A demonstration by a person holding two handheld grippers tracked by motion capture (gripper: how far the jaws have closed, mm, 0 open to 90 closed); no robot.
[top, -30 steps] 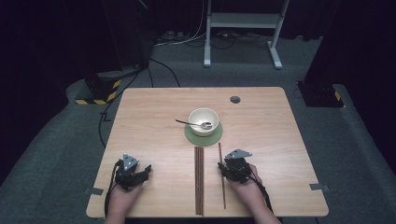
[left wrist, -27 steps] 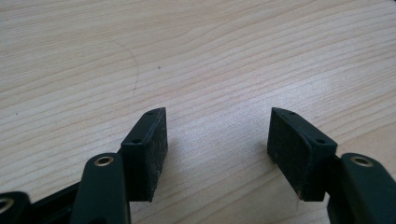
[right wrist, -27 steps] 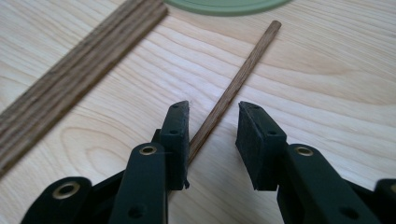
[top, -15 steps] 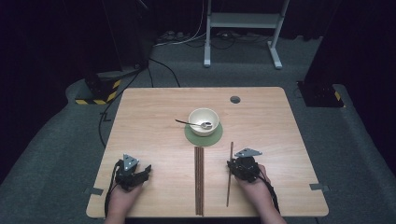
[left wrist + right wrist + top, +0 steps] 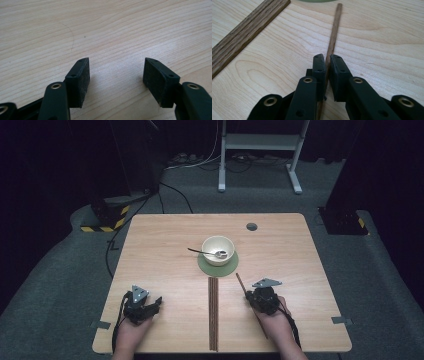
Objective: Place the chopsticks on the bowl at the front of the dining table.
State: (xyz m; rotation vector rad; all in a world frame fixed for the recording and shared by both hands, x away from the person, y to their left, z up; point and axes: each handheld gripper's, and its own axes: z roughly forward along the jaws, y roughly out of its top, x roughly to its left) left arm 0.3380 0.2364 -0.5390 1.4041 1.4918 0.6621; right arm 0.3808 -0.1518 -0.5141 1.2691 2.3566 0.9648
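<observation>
My right gripper (image 5: 252, 296) (image 5: 327, 62) is shut on a thin dark wooden stick (image 5: 240, 280) (image 5: 333, 35), which lies low over the table. The stick's far tip points at the green coaster (image 5: 204, 266) (image 5: 312, 0) under a cream bowl (image 5: 218, 249). A metal spoon (image 5: 200, 252) rests in the bowl with its handle out to the left. Two more wooden sticks (image 5: 213, 312) (image 5: 244, 32) lie side by side down the table's middle. My left gripper (image 5: 156, 303) (image 5: 116, 72) rests open on bare wood at the front left, with nothing between its pads.
The wooden table (image 5: 170, 240) has a small dark round hole (image 5: 251, 226) near its back right. Tape tabs mark its front corners. On the floor beyond stand a white metal frame (image 5: 260, 142), cables, and a yellow-and-black striped block (image 5: 102, 227).
My right gripper has shifted to the right with the stick, and the stick has swung from nearly straight to slanted, its far tip now leaning left. The left gripper has not moved.
</observation>
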